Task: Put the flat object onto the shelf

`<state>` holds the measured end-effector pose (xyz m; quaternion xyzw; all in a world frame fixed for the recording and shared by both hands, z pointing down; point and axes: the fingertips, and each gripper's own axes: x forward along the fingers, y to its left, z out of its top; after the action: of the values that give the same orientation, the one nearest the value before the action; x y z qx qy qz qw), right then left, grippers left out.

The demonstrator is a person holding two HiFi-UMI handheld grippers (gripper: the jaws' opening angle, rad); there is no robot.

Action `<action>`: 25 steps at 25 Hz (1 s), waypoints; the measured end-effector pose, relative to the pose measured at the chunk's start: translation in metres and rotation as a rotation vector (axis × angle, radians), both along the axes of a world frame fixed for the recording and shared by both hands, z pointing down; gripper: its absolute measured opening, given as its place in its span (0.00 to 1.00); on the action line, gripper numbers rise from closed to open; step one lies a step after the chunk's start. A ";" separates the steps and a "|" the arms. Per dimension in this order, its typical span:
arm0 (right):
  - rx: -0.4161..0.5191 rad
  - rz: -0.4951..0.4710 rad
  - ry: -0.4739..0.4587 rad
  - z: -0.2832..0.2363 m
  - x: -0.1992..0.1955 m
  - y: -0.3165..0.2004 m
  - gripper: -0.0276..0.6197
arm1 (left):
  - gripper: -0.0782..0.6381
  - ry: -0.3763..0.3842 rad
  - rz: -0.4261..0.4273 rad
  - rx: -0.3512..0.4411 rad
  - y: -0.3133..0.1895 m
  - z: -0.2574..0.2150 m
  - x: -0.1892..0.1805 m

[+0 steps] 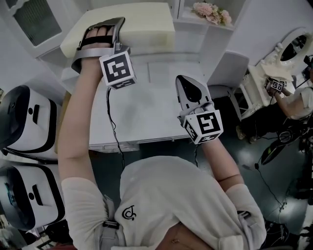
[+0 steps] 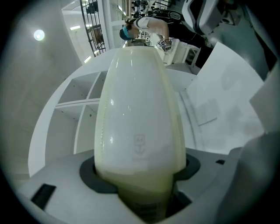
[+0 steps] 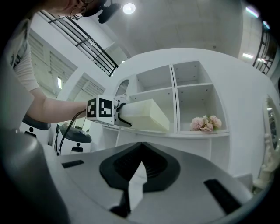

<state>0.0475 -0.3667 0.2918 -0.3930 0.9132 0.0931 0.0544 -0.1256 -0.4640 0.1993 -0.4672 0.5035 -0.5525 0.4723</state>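
L gripper (image 1: 98, 43) is clamped on the slab (image 1: 142, 24). Its own view shows the cream slab (image 2: 140, 109) filling the gap, w/ the jaws pinching its near end from both sides. In the head view I see the hand (image 1: 98, 35) strapped into that gripper and its marker cube (image 1: 117, 68) facing the camera.

From the R gripper view, the slab (image 3: 146, 114) lies flat at the mouth of the shelf's (image 3: 175, 87) lower left compartment. Its right end sits close to the centre divider. I can't tell if its underside is down on the board or just above it.

R gripper (image 1: 186, 87) is over the white table (image 1: 146, 110), near and to the right of the L one and well apart from the slab. In its own view the R gripper (image 3: 141, 146) has its jaws pressed together at the tips, nothing between them.

Pink flowers (image 3: 206, 123) are in the lower right compartment, next door to the slab's, and show at the far right in the head view (image 1: 212, 12).

Two white machines (image 1: 29, 122) stand at the left edge. Another person (image 1: 296, 100) is at the far right by a white ornate mirror stand (image 1: 281, 53).
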 end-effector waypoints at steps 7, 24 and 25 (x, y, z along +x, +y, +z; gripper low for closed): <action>-0.025 0.005 -0.009 0.002 -0.002 -0.013 0.05 | 0.58 0.004 -0.014 -0.035 -0.027 0.012 -0.011; -0.106 0.043 0.001 0.025 -0.006 -0.034 0.05 | 0.69 0.051 -0.011 -0.128 -0.090 0.028 -0.029; -0.109 0.049 0.004 0.026 -0.005 -0.034 0.05 | 0.69 0.051 -0.013 -0.135 -0.093 0.028 -0.030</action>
<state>0.0426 -0.4012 0.3178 -0.4173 0.9072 0.0453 0.0286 -0.1554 -0.5565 0.2271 -0.5086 0.4797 -0.5762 0.4233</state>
